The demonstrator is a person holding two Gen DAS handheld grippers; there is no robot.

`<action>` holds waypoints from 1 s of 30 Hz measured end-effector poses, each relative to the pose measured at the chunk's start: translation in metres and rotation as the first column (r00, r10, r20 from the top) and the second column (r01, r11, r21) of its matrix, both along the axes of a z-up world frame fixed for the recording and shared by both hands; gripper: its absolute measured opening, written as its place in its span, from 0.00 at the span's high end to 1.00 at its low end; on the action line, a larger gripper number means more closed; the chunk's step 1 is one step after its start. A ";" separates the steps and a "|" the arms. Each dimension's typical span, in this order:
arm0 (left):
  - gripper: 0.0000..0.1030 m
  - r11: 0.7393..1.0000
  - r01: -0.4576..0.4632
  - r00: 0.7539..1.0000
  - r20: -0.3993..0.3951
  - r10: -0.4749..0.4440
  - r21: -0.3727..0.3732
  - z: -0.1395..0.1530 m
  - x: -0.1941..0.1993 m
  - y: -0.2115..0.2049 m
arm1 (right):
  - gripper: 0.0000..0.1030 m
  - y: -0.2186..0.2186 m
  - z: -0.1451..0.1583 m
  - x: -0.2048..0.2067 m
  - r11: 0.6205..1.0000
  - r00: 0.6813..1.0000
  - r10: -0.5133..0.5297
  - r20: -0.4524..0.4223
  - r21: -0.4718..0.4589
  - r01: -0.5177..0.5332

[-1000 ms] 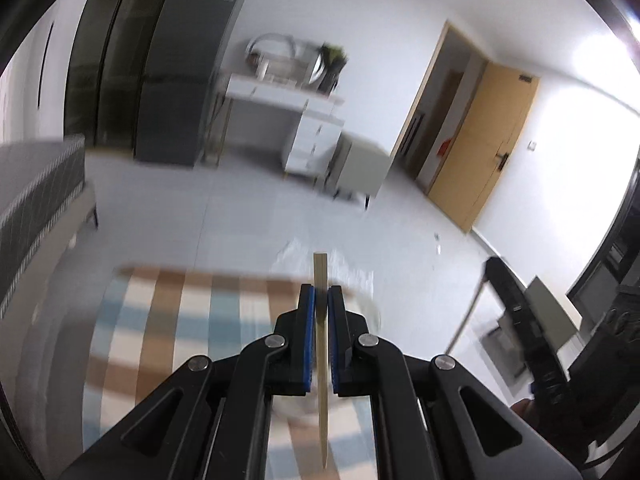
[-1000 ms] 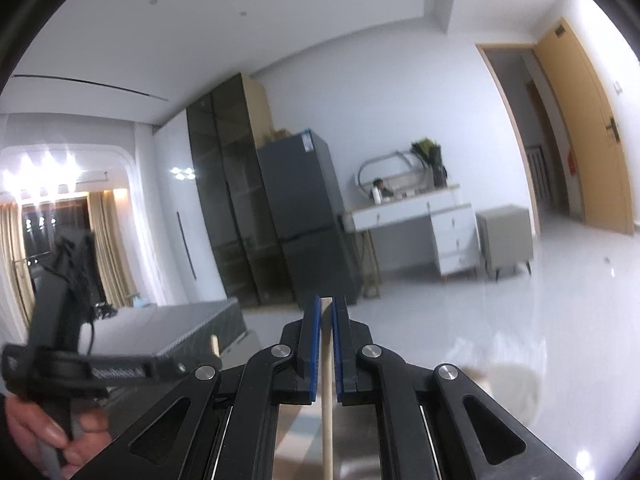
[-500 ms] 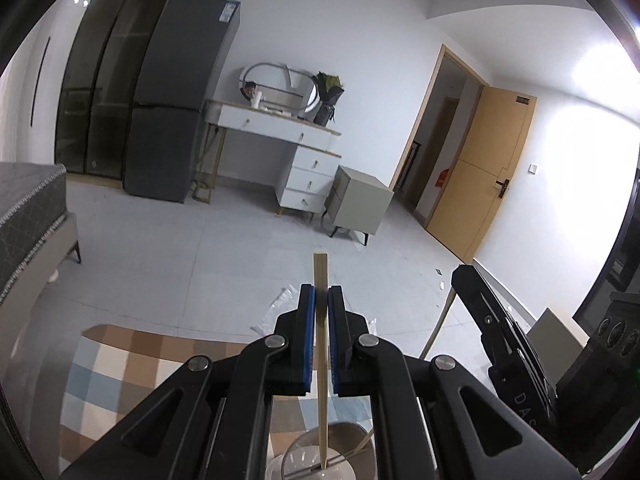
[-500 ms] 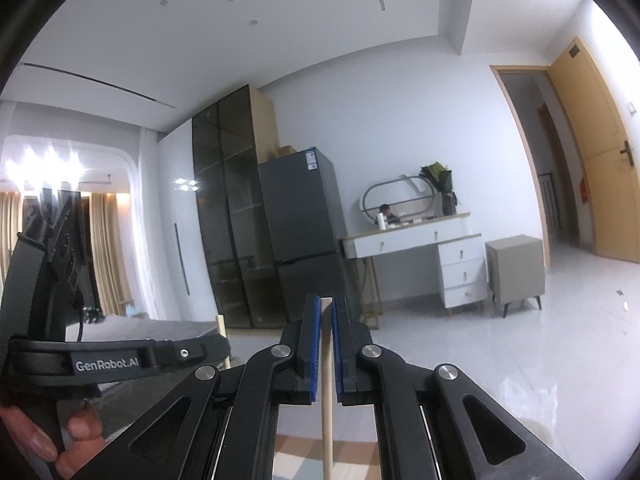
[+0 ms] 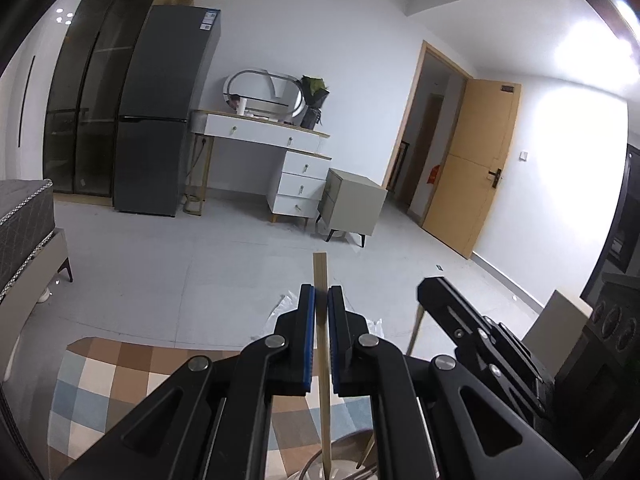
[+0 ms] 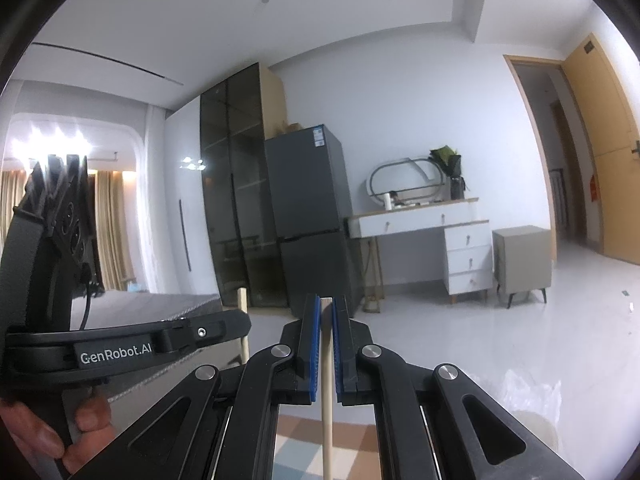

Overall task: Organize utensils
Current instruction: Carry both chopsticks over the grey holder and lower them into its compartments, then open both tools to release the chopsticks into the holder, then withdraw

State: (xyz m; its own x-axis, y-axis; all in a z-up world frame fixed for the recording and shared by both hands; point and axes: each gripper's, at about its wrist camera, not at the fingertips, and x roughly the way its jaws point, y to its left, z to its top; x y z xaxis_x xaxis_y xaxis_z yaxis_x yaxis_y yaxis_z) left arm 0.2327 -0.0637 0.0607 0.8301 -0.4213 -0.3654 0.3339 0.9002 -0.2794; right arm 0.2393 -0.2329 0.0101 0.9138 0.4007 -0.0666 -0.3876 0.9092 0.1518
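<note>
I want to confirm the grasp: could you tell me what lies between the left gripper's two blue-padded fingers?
In the left wrist view, a wooden chopstick stands upright between the left gripper's fingers.

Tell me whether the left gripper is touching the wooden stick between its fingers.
Touching. The left wrist view shows the left gripper with its blue pads shut against both sides of the upright wooden stick, with no gap visible.

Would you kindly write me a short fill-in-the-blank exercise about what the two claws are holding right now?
1. The left claw is shut on a ____ chopstick.
2. The right claw grips a chopstick that stands ____.
3. The pads lining each claw are coloured ____.
4. Below the left claw lies a ____ rug.

Missing words: wooden; upright; blue; checkered
</note>
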 end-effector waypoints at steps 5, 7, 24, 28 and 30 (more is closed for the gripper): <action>0.98 1.000 0.013 1.000 0.003 -0.013 0.023 -0.003 -0.010 0.002 | 0.95 0.003 -0.007 -0.008 1.000 0.999 0.028 -0.026 -0.008 -0.028; 0.98 0.999 0.010 1.000 0.006 -0.011 0.031 -0.004 -0.010 0.001 | 0.95 0.003 -0.009 -0.011 0.999 0.999 0.031 -0.039 -0.011 -0.031; 0.83 0.993 0.119 0.960 -0.258 -0.111 0.016 0.009 -0.033 0.015 | 0.66 -0.017 0.009 -0.032 0.996 0.976 0.087 -0.199 0.048 -0.079; 0.59 0.999 0.041 0.966 -0.255 -0.034 0.023 0.023 -0.060 0.030 | 0.57 -0.025 0.027 -0.055 0.997 0.978 0.056 -0.199 0.059 -0.045; 0.53 0.999 0.004 0.965 -0.260 0.008 0.045 0.028 -0.074 0.036 | 0.54 -0.026 0.033 -0.067 0.997 0.979 0.048 -0.200 0.062 -0.037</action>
State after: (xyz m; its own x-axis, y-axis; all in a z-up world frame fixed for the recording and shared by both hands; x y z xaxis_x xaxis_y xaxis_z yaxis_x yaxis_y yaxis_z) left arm 0.1589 -0.0280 0.0883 0.7046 -0.3977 -0.5877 0.2530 0.9146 -0.3155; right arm 0.1719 -0.2588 0.0433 0.8662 0.4472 -0.2228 -0.3819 0.8802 0.2819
